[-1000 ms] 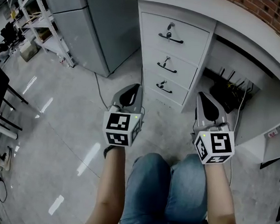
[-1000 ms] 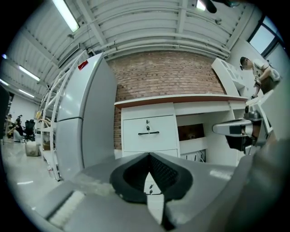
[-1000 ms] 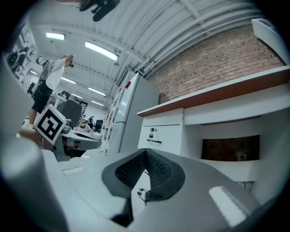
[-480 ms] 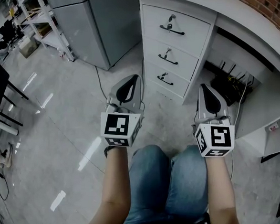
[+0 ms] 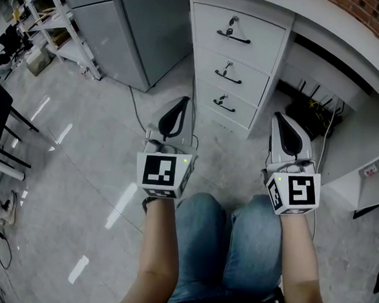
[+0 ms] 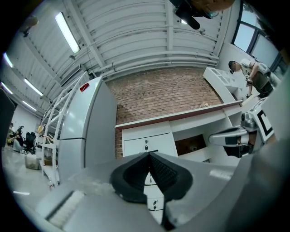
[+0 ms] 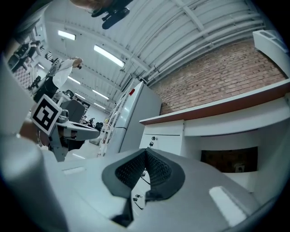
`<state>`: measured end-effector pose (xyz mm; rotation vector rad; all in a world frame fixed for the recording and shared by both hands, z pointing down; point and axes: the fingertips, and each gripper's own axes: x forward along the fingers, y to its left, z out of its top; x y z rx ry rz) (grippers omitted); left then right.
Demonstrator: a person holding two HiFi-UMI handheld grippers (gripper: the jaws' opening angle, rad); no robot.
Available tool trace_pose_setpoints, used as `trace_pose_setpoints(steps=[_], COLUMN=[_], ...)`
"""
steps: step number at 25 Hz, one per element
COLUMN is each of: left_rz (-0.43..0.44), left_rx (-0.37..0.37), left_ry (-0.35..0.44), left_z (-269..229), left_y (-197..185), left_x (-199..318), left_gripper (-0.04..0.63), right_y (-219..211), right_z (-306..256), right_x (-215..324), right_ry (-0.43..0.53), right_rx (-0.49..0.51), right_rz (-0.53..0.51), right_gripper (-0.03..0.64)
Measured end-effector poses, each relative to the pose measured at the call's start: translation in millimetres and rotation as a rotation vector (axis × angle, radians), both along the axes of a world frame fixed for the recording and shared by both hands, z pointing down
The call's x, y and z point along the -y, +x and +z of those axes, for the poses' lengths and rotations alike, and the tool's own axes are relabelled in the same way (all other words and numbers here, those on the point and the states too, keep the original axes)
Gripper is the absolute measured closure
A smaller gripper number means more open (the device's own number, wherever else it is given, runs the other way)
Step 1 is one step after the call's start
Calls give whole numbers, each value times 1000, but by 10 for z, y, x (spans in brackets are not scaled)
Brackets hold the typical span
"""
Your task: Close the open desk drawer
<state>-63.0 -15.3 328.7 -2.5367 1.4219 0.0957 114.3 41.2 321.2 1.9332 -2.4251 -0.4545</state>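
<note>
A white desk's drawer unit [image 5: 237, 67] stands ahead of me, with three drawers that each carry a black handle. All three fronts look flush with one another. My left gripper [image 5: 184, 102] hangs shut and empty, short of the bottom drawer [image 5: 226, 108] and apart from it. Over to the right, my right gripper [image 5: 279, 116] is shut too, with nothing in it, in front of the desk's knee space. In the left gripper view the left gripper [image 6: 149, 154] points at the drawer unit [image 6: 146, 144]. In the right gripper view the right gripper [image 7: 146, 151] has the drawer unit [image 7: 161, 141] just behind it.
A tall grey cabinet [image 5: 136, 27] stands left of the desk, with metal shelving [image 5: 46, 24] farther left. Black cables and plugs [image 5: 308, 120] lie under the desk, and a cable [image 5: 136, 121] runs across the floor. My knees in jeans [image 5: 228, 247] are below the grippers.
The left gripper has risen slightly, and the desk sits a little higher in the head view. Both grippers stay shut, and the drawers have not moved.
</note>
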Motion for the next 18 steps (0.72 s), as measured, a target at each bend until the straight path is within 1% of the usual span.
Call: trace_pose_setpoints(steps=[6,13,18], left_rz=[1,1,13], left_rx=[-3,2,-29], left_ry=[9,4,32], left_z=[-20,-37,-77], left_y=[29,50,58], left_x=[-12,-39,-70], left_gripper=[595,595,597], right_y=[-41,-52,-91], right_z=[-26,-49,-78], right_x=[-36,-57,-63], right_ry=[22,38,54], right_rx=[-49,-39,-59], right_rz=[-14,-11,-28], right_gripper=[620,620,620])
